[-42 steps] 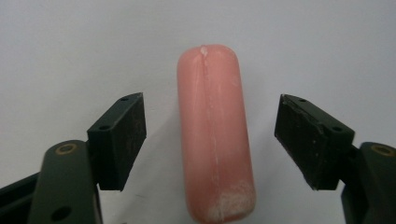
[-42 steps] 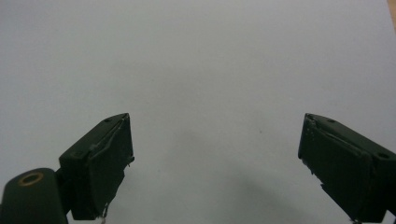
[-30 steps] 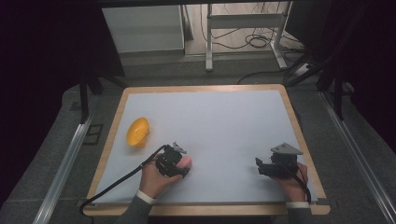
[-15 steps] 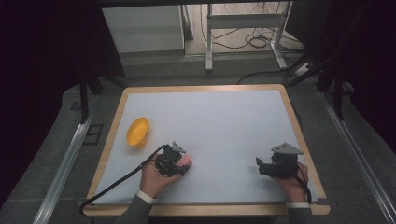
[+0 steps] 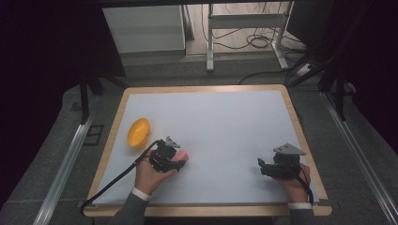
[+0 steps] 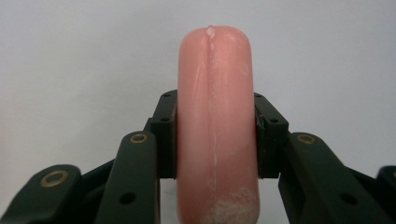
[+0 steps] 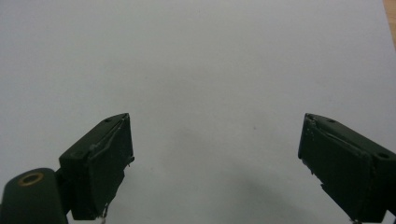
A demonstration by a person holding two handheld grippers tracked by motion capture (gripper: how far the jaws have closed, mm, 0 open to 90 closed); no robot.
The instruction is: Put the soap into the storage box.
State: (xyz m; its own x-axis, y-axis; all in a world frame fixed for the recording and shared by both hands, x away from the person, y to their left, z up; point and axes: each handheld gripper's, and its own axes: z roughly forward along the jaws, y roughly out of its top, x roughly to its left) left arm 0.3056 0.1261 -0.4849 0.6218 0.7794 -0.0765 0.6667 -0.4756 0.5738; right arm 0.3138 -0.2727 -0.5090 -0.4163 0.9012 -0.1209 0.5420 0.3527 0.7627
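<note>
My left gripper (image 5: 174,161) is shut on a pink sausage (image 5: 182,156) at the front left of the white table top (image 5: 225,126). In the left gripper view both black jaws press the sides of the pink sausage (image 6: 215,116), which stands upright between them and reaches past my left gripper (image 6: 215,135). An orange bowl (image 5: 138,132) lies on the table just left of that hand. My right gripper (image 5: 261,167) rests near the front right, pointing left. In the right gripper view my right gripper (image 7: 215,163) is open wide over bare white surface.
The table has a wooden rim (image 5: 115,122). A black cable (image 5: 112,180) trails from the left gripper over the front edge. Metal rails (image 5: 63,164) run along both sides, and a desk frame (image 5: 244,33) with floor cables stands behind.
</note>
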